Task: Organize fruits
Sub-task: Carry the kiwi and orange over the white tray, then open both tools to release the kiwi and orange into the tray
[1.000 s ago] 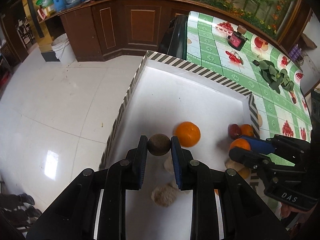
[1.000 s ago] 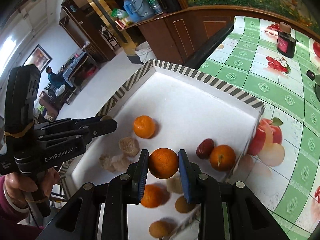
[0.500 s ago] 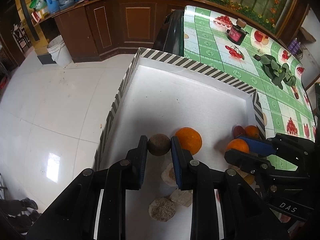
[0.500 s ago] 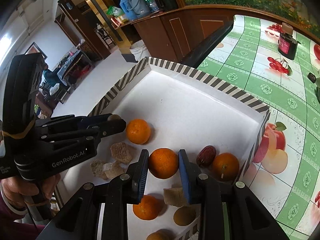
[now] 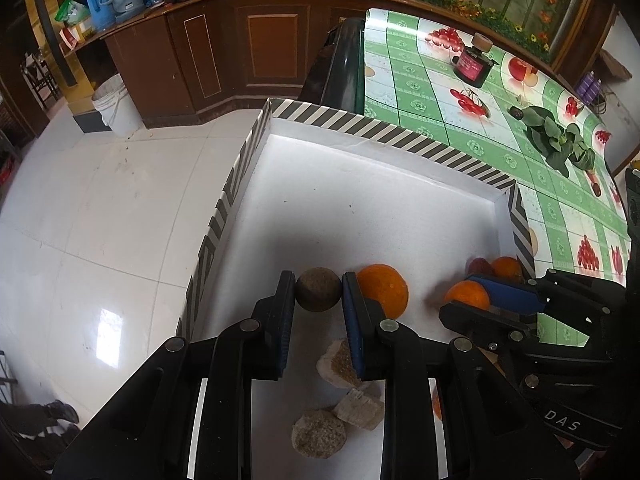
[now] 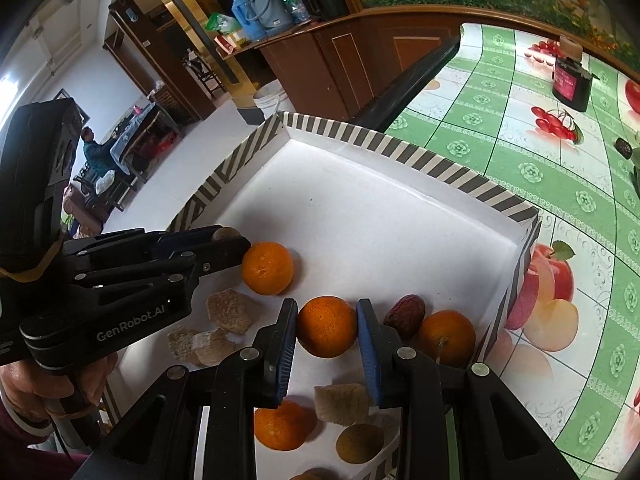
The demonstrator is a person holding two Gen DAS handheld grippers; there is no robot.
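My left gripper is shut on a small brown round fruit, held over the white tray with its striped rim. My right gripper is shut on an orange above the tray's near right part; it also shows in the left wrist view. A loose orange lies just right of the left gripper. Another orange and a dark red date lie by the tray's right wall. The left gripper shows in the right wrist view.
Beige cake-like chunks lie in the tray's near part, with one more orange and a brown fruit. The tray sits at the edge of a green fruit-print tablecloth. A dark jar and leafy sprig stand farther back.
Both grippers have drawn back slightly and risen over the tray, each still holding its fruit. The loose fruits have not moved.
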